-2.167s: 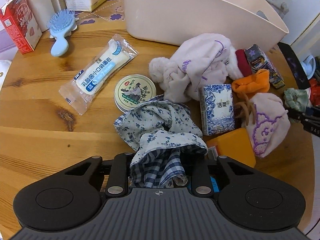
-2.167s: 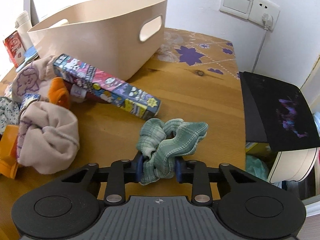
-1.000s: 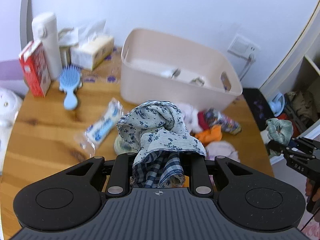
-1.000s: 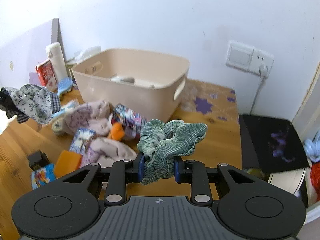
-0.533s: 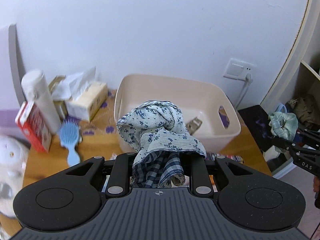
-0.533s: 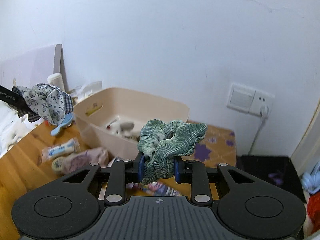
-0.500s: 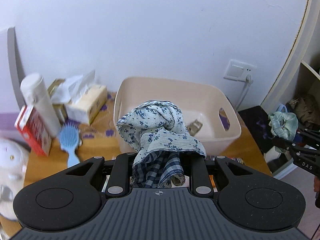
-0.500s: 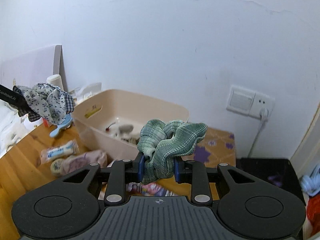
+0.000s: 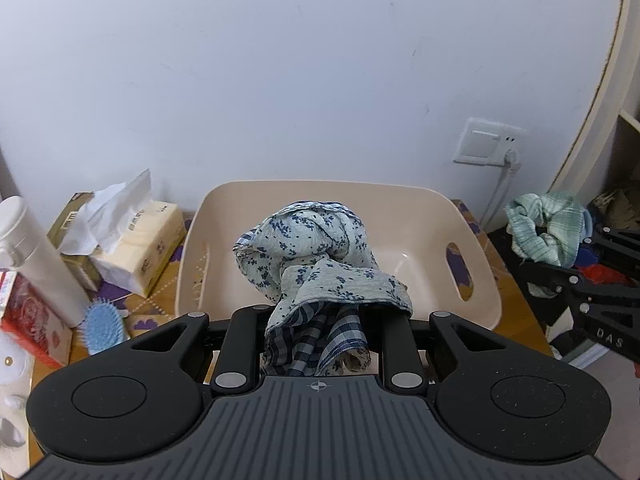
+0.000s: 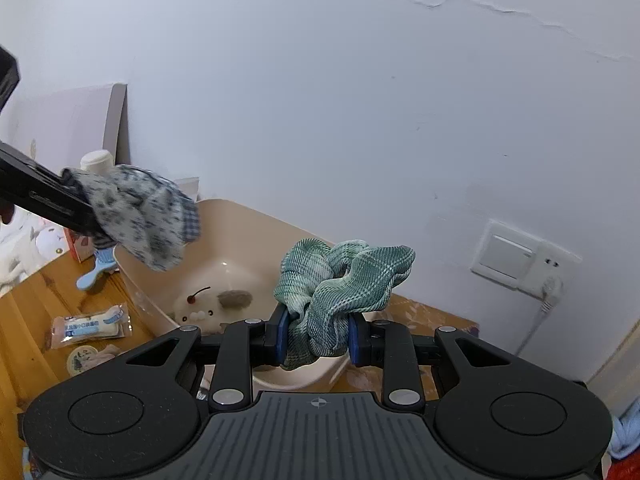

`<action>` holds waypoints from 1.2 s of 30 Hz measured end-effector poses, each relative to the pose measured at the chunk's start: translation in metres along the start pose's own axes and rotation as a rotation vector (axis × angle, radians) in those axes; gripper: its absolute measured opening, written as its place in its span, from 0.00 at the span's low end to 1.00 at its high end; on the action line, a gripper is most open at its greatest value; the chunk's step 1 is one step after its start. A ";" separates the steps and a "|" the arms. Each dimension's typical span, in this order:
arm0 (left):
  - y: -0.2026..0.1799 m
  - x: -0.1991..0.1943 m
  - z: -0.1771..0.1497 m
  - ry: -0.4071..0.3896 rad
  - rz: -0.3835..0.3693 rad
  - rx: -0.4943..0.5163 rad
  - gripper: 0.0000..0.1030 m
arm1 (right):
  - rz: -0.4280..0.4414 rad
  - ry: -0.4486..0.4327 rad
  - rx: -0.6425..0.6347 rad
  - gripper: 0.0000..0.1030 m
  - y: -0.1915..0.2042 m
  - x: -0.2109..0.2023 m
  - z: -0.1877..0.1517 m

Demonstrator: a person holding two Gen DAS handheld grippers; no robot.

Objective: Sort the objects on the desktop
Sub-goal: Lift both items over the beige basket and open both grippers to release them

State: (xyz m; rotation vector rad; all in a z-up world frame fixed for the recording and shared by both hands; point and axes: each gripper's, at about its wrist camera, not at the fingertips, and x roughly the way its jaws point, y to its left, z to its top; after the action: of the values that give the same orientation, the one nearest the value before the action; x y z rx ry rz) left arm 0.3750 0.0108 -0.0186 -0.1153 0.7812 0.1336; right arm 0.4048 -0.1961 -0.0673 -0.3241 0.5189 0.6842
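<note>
Left gripper (image 9: pixel 318 326) pinches a floral scrunchie (image 9: pixel 316 256) above the beige bin (image 9: pixel 476 280); right gripper (image 10: pixel 316 340) pinches a green scrunchie (image 10: pixel 340 284) beside the bin, both poised for dropping in.

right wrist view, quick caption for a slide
Right gripper clamps a green scrunchie above the beige bin; left gripper holds a floral scrunchie.

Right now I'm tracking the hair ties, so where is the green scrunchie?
The green scrunchie is clamped in the right gripper, held in the air at the near right corner of the beige bin.
</note>
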 end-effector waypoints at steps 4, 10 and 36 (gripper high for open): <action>-0.007 0.024 0.003 0.029 0.029 0.016 0.22 | 0.027 0.028 -0.032 0.26 0.004 0.020 0.004; -0.007 0.057 -0.002 0.108 0.072 0.027 0.22 | 0.067 0.104 -0.068 0.26 0.018 0.053 -0.002; -0.009 0.036 -0.003 0.110 0.094 0.012 0.69 | 0.022 0.144 -0.034 0.92 0.016 0.058 -0.009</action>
State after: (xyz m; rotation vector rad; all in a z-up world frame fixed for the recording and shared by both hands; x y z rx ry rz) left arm 0.4000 0.0045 -0.0460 -0.0752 0.8977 0.2132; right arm 0.4285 -0.1584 -0.1084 -0.4024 0.6488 0.6945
